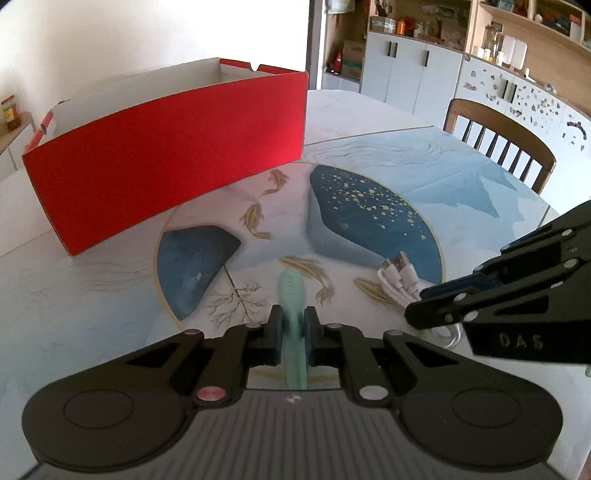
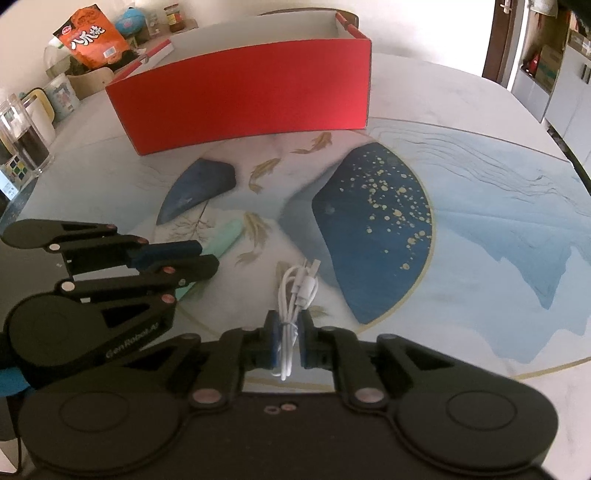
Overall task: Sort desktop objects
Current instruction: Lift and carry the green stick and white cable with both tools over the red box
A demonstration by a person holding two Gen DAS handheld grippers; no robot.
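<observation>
Red box [image 1: 166,155] stands beyond both grippers, apparently unobstructed.

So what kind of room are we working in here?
Most likely a home dining area: a round table with a wooden chair pulled up, storage cabinets behind, and a snack bag nearby.

Red box [image 1: 162,147], white cable [image 2: 295,291]

Two close wrist views, angled down, sharing red box [image 1: 166,155].
</observation>
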